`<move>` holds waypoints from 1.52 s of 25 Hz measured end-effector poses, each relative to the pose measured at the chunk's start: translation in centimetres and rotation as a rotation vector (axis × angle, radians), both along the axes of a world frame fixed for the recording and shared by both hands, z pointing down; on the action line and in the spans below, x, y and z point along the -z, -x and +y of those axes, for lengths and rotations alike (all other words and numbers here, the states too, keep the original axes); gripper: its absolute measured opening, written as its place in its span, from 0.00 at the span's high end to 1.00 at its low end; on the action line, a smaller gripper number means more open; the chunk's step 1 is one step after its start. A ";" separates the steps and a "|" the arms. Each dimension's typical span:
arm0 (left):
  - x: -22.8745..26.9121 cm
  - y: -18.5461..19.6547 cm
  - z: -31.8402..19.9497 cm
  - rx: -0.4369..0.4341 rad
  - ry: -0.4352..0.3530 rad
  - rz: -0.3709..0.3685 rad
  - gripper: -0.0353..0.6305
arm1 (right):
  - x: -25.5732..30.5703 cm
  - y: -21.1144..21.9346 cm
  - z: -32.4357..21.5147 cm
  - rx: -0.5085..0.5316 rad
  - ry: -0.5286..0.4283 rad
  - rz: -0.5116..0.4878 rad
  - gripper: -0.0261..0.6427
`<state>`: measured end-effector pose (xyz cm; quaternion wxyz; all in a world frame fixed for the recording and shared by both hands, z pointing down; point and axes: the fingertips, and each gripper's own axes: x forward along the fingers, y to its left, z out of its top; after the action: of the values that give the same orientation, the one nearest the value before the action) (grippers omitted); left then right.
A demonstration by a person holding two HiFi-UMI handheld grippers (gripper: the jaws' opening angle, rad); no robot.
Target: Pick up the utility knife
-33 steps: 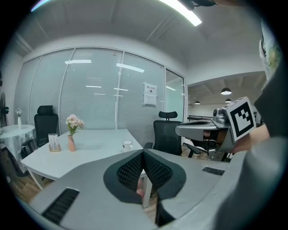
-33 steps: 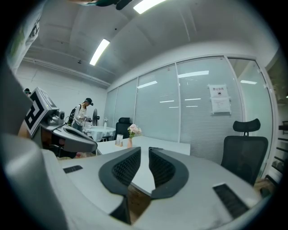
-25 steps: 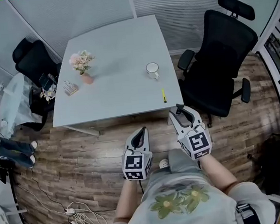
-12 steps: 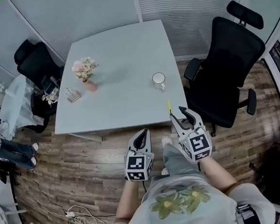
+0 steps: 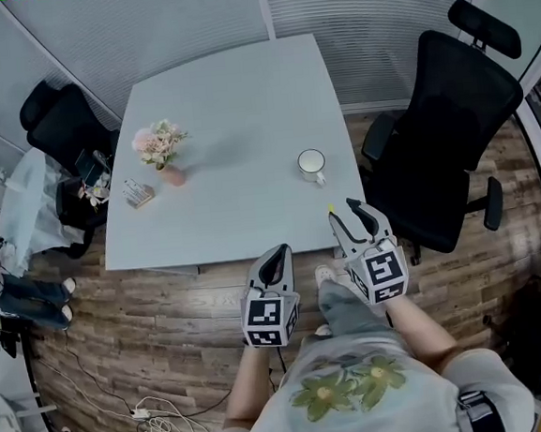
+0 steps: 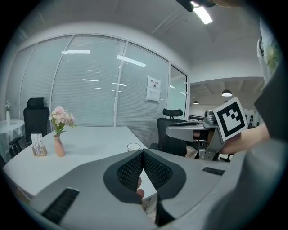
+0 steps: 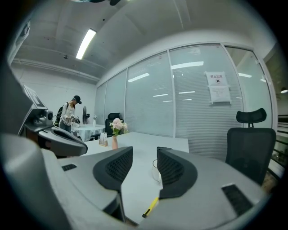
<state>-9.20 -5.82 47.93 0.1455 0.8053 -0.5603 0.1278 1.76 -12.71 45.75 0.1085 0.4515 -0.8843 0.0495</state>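
The utility knife (image 5: 331,209) is a slim yellow tool lying at the near right edge of the pale grey table (image 5: 224,120); in the right gripper view the knife (image 7: 150,207) lies low between the jaws, just ahead of them. My right gripper (image 5: 344,211) is over that table edge, open, with nothing between its pads. My left gripper (image 5: 274,257) hovers over the wooden floor just short of the table's front edge, its jaws shut and empty. In the left gripper view the left gripper (image 6: 143,152) points across the table.
A white cup (image 5: 311,165) stands just beyond the knife. A vase of pink flowers (image 5: 161,149) and a small card holder (image 5: 139,193) sit on the table's left. A black office chair (image 5: 450,119) stands right of the table, another chair (image 5: 59,116) at its left. Cables (image 5: 147,423) lie on the floor.
Both grippers have moved forward toward the table's front edge. The right gripper now reaches the knife's end, and its jaws stand a little wider.
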 end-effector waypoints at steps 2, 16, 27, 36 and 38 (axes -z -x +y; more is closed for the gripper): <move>-0.5 0.3 -0.6 0.002 0.012 0.004 0.94 | -0.8 0.2 -0.7 -0.008 0.019 0.005 0.70; -2.8 1.2 -3.7 0.006 0.065 -0.007 0.94 | -7.9 0.4 -3.3 -0.028 0.187 0.043 0.70; -4.8 1.9 -4.1 0.026 0.115 -0.006 0.94 | -14.7 0.4 -3.0 -0.029 0.337 0.100 0.70; -6.1 0.9 -4.5 0.004 0.142 -0.009 0.94 | -19.1 -0.4 -2.3 -0.044 0.413 0.150 0.70; -6.3 0.5 -4.5 -0.004 0.147 -0.009 0.94 | -20.0 -0.6 -2.2 -0.050 0.427 0.162 0.70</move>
<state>-9.73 -10.33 54.24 0.2012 0.7930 -0.5485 0.1726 2.38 -14.96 65.70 0.2710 0.4427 -0.8305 0.2019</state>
